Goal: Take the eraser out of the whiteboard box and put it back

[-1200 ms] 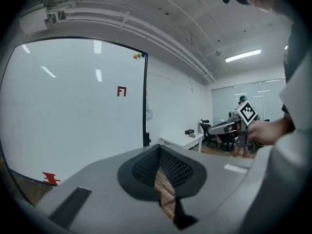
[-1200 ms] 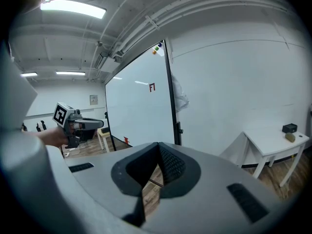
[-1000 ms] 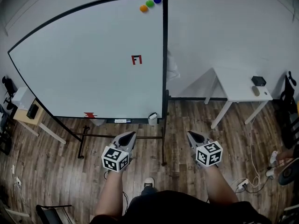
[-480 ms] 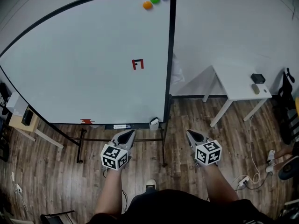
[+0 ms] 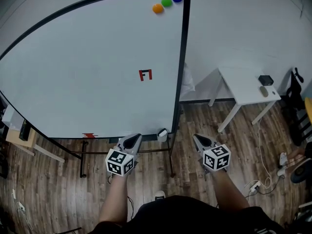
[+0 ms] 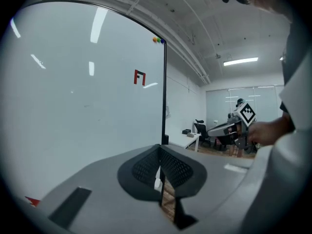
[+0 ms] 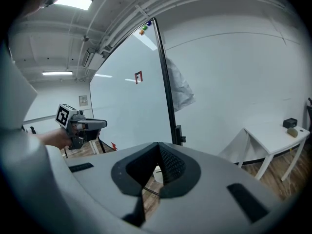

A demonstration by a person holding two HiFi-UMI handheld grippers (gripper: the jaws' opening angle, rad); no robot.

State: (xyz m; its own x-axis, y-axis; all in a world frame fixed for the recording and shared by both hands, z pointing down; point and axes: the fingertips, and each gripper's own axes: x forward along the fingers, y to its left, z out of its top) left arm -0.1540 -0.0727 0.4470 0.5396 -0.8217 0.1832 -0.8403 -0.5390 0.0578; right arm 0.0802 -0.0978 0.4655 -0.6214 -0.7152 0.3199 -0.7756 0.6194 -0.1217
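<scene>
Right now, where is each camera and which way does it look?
Head view: on the person's head, looking down at the whiteboard; forearms, left claw and right claw show.
Left gripper view: on the left claw, facing the whiteboard; own shut jaws show.
Right gripper view: on the right claw, facing whiteboard edge, white table; jaws show.
Shared: the board's red mark.
</scene>
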